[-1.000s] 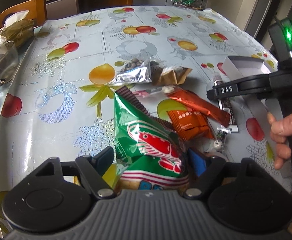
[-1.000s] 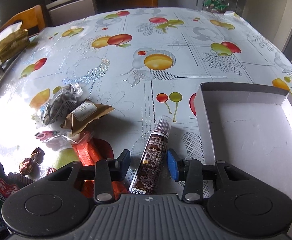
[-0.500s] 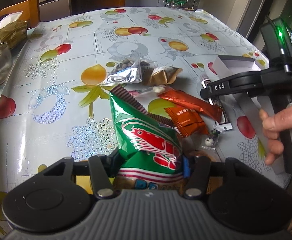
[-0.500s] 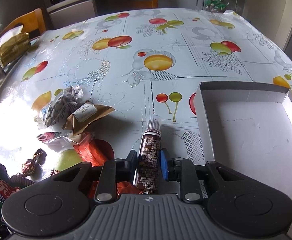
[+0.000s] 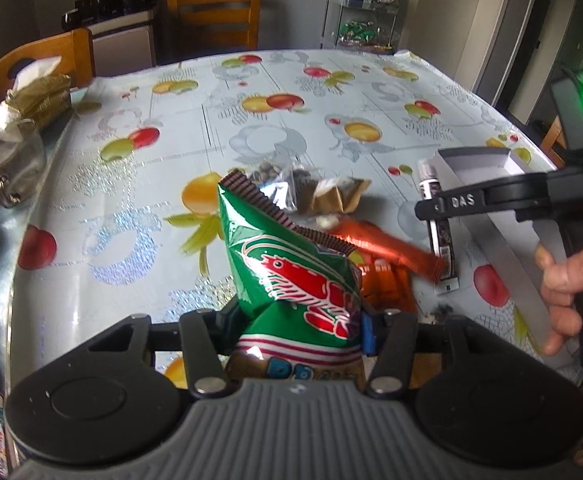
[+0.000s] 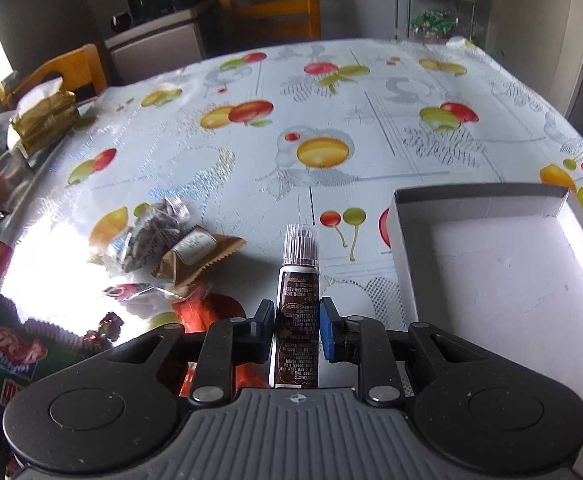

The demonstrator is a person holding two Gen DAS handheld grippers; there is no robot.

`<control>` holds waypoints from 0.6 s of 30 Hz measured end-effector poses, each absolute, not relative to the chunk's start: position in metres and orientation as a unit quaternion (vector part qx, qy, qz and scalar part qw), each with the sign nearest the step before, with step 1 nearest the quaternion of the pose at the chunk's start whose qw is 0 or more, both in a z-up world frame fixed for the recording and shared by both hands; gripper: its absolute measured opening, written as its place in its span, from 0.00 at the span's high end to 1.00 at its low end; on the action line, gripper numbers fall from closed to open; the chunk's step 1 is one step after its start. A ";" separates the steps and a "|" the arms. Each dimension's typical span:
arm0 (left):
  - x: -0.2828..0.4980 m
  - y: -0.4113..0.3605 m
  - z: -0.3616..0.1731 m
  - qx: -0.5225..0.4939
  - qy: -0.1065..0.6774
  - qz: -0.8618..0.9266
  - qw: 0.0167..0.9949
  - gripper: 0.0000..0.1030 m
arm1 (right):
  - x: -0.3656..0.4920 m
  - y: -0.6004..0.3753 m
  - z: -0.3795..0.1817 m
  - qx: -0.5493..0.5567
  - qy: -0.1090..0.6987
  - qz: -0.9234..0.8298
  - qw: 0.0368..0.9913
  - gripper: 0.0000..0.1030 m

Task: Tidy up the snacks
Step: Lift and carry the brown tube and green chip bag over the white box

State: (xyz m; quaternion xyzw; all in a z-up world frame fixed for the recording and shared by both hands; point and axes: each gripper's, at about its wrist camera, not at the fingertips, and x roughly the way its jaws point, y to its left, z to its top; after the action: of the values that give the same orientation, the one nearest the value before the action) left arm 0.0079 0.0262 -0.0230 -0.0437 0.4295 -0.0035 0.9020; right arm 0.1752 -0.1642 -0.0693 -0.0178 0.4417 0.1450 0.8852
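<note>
Your left gripper (image 5: 303, 330) pinches the green shrimp bag (image 5: 291, 276), lifted and hiding the blurry orange packets (image 5: 387, 264) behind it, while your right gripper (image 6: 296, 330), jaws pressed tight, squeezes the dark brown stick pack (image 6: 297, 316) beside the white box (image 6: 503, 256) on the table (image 6: 331, 120).

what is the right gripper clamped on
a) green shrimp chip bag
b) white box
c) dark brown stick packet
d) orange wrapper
c: the right gripper has its pads pressed on both sides of the dark brown stick packet, beside the empty white box.
</note>
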 end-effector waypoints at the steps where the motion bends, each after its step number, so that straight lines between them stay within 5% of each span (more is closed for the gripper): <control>1: 0.008 0.027 -0.020 -0.043 0.426 -0.002 0.903 0.50 | 0.173 -0.165 -0.066 -0.017 0.437 0.146 0.887 0.76; 18: 0.021 0.001 0.006 -0.014 0.399 -0.032 0.916 0.50 | 0.148 -0.181 -0.013 0.005 0.377 0.161 0.912 0.76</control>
State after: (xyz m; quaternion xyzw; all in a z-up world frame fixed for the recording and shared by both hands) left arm 0.0210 0.0007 0.0057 -0.0145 0.3988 -0.0316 0.9164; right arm 0.1480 -0.1814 -0.0127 0.0049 0.3774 0.1609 0.9120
